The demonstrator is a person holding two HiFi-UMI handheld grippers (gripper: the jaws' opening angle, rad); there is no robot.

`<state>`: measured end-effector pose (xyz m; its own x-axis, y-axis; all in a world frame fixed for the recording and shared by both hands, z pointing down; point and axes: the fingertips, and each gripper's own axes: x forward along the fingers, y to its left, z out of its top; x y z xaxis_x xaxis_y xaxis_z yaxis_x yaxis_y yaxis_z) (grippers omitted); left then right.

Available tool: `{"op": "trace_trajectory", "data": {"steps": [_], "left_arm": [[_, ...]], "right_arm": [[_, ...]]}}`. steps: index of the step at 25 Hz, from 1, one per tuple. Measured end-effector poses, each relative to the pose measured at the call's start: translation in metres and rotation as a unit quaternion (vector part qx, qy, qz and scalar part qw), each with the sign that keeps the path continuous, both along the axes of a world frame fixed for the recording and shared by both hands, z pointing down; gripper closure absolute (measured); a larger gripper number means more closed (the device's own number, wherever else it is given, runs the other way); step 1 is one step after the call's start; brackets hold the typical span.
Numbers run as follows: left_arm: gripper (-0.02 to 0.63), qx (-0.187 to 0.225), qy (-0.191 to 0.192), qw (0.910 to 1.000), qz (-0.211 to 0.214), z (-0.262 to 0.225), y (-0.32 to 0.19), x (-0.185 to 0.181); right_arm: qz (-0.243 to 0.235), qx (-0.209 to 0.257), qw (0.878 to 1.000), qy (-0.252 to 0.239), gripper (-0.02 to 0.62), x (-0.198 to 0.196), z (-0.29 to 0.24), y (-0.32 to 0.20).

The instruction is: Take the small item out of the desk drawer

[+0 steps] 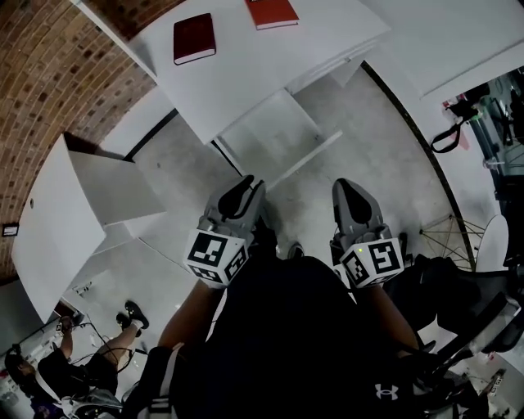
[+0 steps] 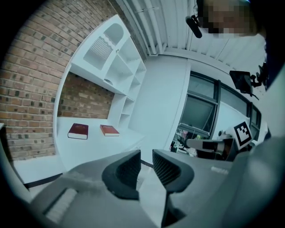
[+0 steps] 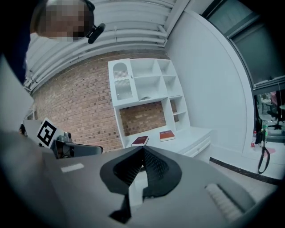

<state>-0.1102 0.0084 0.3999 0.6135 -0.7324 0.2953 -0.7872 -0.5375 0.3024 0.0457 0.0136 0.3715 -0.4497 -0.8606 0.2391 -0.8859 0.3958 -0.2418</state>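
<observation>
A long white desk stands well ahead, its drawer fronts seemingly shut, so the small item is unseen. The grey left gripper has its jaws narrowly apart and the right gripper has its tips touching; both are empty and held low, likely waiting. A dark red hardback book and a red book lie on the desk.

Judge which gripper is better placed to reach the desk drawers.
Right, probably: the drawers lie nearer the right gripper, though its jaws are shut; the left gripper is open and empty.
</observation>
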Motion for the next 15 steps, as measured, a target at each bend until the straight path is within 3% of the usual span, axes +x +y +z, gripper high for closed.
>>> {"op": "trace_trajectory", "data": {"steps": [7,15], "left_arm": [[0.515,-0.019,-0.012,0.9993,0.03,0.028,-0.059,-0.027],[0.515,-0.025,-0.083,0.9932,0.078,0.069,-0.099,-0.011]], "right_arm": [[0.049,-0.016,0.999,0.014,0.592,-0.007,0.007,-0.032],[0.082,-0.033,0.996,0.004,0.592,0.018,0.026,-0.05]]}}
